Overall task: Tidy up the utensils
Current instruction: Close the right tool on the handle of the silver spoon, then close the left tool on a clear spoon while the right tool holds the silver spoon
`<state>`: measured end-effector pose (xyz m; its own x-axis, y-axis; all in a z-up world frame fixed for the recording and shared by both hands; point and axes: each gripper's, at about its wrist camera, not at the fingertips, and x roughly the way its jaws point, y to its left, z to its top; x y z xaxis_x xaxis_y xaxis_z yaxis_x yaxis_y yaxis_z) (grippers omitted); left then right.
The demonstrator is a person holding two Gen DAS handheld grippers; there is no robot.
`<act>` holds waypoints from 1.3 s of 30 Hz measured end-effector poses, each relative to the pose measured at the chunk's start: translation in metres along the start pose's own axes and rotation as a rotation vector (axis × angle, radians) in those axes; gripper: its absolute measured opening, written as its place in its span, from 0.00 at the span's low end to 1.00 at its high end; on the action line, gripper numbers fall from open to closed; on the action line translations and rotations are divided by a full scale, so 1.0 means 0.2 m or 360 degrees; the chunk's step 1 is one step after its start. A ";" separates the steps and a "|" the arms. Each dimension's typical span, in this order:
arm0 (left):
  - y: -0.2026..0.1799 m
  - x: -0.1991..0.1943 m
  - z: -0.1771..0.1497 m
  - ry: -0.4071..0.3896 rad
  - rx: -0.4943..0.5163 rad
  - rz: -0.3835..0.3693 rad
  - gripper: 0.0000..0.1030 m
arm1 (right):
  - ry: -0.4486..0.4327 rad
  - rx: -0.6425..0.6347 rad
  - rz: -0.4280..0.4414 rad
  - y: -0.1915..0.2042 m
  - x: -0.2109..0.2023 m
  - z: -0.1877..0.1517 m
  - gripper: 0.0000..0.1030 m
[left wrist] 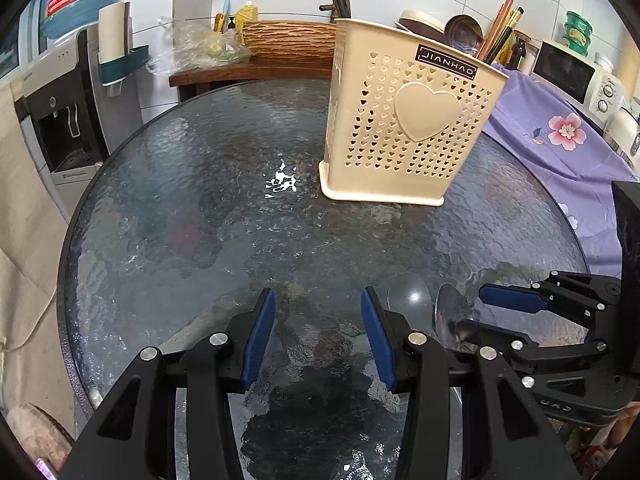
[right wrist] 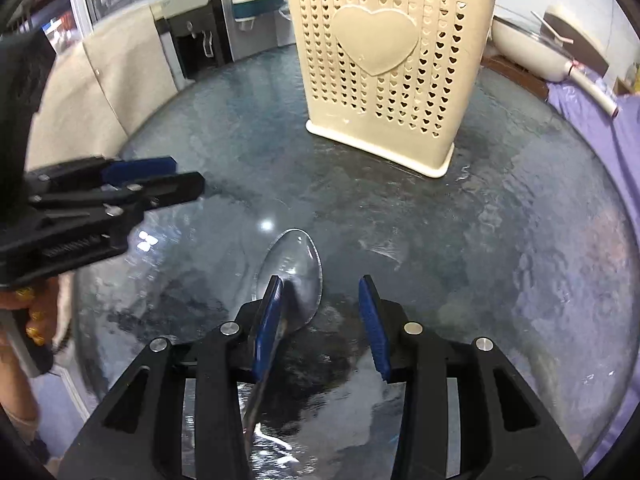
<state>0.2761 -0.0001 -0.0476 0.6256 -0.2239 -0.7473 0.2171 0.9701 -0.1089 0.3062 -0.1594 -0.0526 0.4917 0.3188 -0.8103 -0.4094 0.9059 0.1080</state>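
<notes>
1. Over the glass table (left wrist: 200, 208), left wrist view: your left gripper (left wrist: 318, 336) hangs spread and empty above bare glass. The utensil basket (left wrist: 408, 120) stands upright beyond it. The spoon (left wrist: 450, 316) lies at the right, by your right gripper (left wrist: 492, 312).
2. Right wrist view: your right gripper (right wrist: 320, 320) is spread, the spoon (right wrist: 294, 276) lying flat between its jaws, touching the left pad (right wrist: 267, 328), not pinched. Likely light, stiff, slippery metal on glass; take the neck or handle, not the bowl.
</notes>
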 end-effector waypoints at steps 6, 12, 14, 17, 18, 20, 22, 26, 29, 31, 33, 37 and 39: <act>0.00 0.00 0.00 0.0000 0.0000 0.0006 0.42 | 0.0007 -0.0096 -0.0049 0.08 -0.06 -0.05 0.39; -0.01 -0.01 -0.01 0.0006 0.0014 -0.0001 0.42 | 0.0083 -0.0124 -0.0062 0.11 -0.06 -0.15 0.39; -0.02 -0.01 -0.01 0.0006 0.0018 -0.0007 0.42 | 0.0074 -0.0105 -0.0064 0.10 -0.06 -0.17 0.39; -0.04 0.00 -0.01 0.0007 0.0025 -0.0016 0.42 | 0.0056 -0.0049 -0.0106 0.07 -0.07 -0.18 0.39; -0.05 0.00 -0.02 0.0008 0.0028 -0.0017 0.42 | 0.0043 -0.0023 -0.0113 0.06 -0.07 -0.18 0.39; -0.06 0.00 -0.02 0.0011 0.0036 -0.0018 0.42 | 0.0029 0.0024 -0.0142 0.02 -0.06 -0.16 0.37; -0.07 -0.01 -0.03 0.0013 0.0035 -0.0023 0.42 | 0.0013 0.0065 -0.0174 -0.02 -0.05 -0.15 0.37; -0.10 -0.01 -0.03 0.0014 0.0032 -0.0055 0.42 | -0.0005 0.0134 -0.0228 -0.10 -0.05 -0.14 0.37; -0.15 -0.01 -0.04 0.0019 0.0060 -0.0088 0.42 | -0.0012 0.0162 -0.0255 -0.14 -0.06 -0.15 0.37; -0.19 -0.01 -0.05 0.0030 0.0089 -0.0117 0.42 | -0.0013 0.0184 -0.0267 -0.16 -0.07 -0.16 0.37; -0.23 0.00 -0.06 0.0039 0.0126 -0.0130 0.42 | -0.0007 0.0189 -0.0274 -0.18 -0.08 -0.16 0.37; -0.30 0.03 -0.08 0.0075 0.0174 -0.0151 0.42 | -0.0002 0.0212 -0.0285 -0.20 -0.10 -0.19 0.37; -0.33 0.04 -0.09 0.0091 0.0212 -0.0150 0.42 | 0.0002 0.0221 -0.0281 -0.22 -0.11 -0.20 0.37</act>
<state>0.2529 -0.0636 -0.0587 0.5551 -0.3037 -0.7744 0.3725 0.9231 -0.0950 0.2833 -0.2177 -0.0632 0.5453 0.1514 -0.8244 -0.2073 0.9774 0.0424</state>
